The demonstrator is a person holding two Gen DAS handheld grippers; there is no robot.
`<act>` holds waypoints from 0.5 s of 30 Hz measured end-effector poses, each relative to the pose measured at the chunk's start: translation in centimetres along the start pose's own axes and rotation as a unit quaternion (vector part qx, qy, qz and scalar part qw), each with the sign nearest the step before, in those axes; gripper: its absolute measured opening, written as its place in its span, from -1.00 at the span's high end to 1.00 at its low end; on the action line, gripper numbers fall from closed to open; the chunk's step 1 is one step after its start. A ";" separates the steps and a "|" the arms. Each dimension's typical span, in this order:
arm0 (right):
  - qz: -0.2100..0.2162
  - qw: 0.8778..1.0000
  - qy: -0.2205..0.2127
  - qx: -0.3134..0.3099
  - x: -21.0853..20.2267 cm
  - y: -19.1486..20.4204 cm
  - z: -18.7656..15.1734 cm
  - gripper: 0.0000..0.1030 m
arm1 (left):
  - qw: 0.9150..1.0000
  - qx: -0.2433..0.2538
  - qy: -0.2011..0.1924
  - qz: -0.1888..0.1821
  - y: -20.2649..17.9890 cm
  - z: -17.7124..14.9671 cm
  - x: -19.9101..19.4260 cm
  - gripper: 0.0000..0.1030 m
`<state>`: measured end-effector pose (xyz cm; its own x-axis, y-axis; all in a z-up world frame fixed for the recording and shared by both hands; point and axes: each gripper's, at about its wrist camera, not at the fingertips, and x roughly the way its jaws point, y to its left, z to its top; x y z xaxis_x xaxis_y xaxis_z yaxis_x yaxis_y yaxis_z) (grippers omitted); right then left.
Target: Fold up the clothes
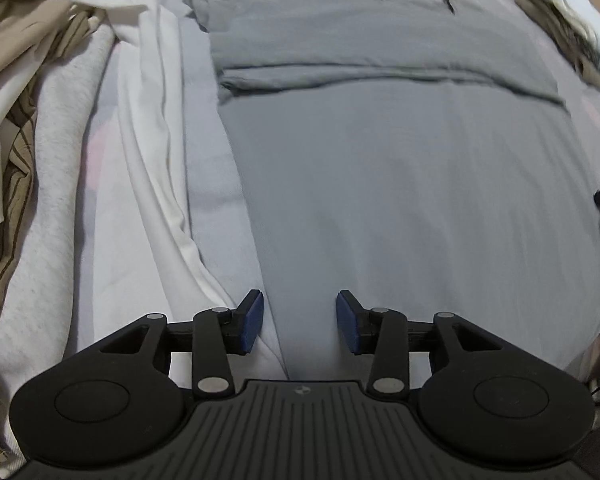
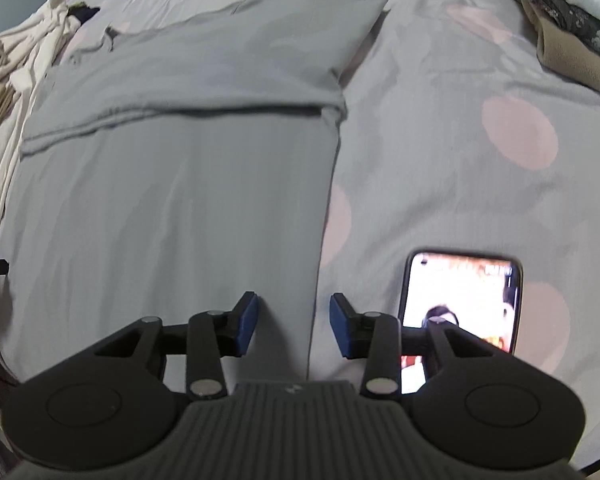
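1. One grey shirt [image 1: 400, 200] lies flat mid-bed – far part folded over.
2. Two grippers – left gripper [image 1: 300, 322], right gripper [image 2: 293, 326] – both jaws apart, holding nothing, over its near corners.
3. One phone [image 2: 462, 300] lies right.

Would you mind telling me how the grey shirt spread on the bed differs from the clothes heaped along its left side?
The grey shirt lies flat and smooth, folded into a neat rectangle; the heaped clothes are crumpled and unfolded. The grey shirt is one plain colour, while the heaped clothes mix cream, beige and brown stripes. The grey shirt sits mid-bed; the heaped clothes crowd the left edge. Both rest on the spotted bedsheet.
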<state>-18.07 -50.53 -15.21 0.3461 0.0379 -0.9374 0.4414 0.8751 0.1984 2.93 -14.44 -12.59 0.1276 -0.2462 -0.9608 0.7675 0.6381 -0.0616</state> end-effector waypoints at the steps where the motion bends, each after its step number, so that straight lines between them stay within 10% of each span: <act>1: -0.001 1.000 0.002 -0.003 0.0 0.1 -0.4 0.16 | 1.000 0.003 0.004 0.001 -0.2 -0.1 0.0 0.28; 4: -0.007 1.000 0.004 -0.019 -0.1 0.7 -1.1 0.21 | 1.000 0.000 0.009 0.001 -0.6 -0.5 -0.1 0.50; 9: -0.003 1.000 0.011 -0.028 -0.5 1.3 -1.9 0.91 | 1.000 0.001 0.004 0.000 -0.8 -0.9 -0.7 0.98; 15: 0.011 0.999 -0.026 -0.030 -3.4 1.7 -1.9 0.93 | 0.999 -0.033 -0.041 -0.014 0.8 -0.7 -4.1 1.00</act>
<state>-20.02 -48.24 -12.22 0.3984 0.0343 -0.9166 0.3827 0.9020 0.2001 2.62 -12.38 -8.90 0.1597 -0.3222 -0.9331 0.7286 0.6762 -0.1088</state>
